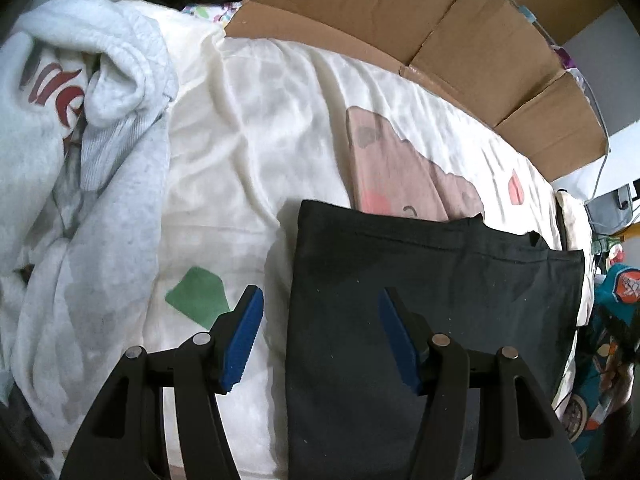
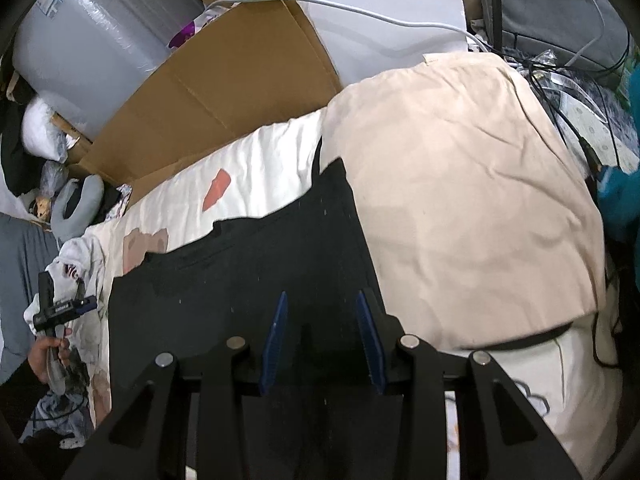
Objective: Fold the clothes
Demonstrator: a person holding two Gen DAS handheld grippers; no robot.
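A black garment (image 1: 420, 300) lies folded flat on the white printed bed sheet (image 1: 260, 140). My left gripper (image 1: 320, 294) hangs open over its left edge, one blue pad above the sheet and the other above the black cloth, with nothing between them. In the right wrist view, my right gripper (image 2: 323, 296) stands partly open above the same black garment (image 2: 240, 280), and its pads grip nothing. A crumpled white sweatshirt (image 1: 80, 120) with red lettering is heaped to the left. In the right wrist view, the left gripper (image 2: 86, 302) and the hand (image 2: 44, 356) holding it show small beside that sweatshirt (image 2: 80, 256).
Flattened cardboard (image 1: 400, 12) lines the far side of the bed. A beige pillow (image 2: 460, 200) lies against the garment's right side, with tangled cables (image 2: 560, 120) beyond it. Colourful fabric (image 1: 612, 320) hangs off the bed's right edge. A grey neck pillow (image 2: 76, 208) and bags crowd the far left.
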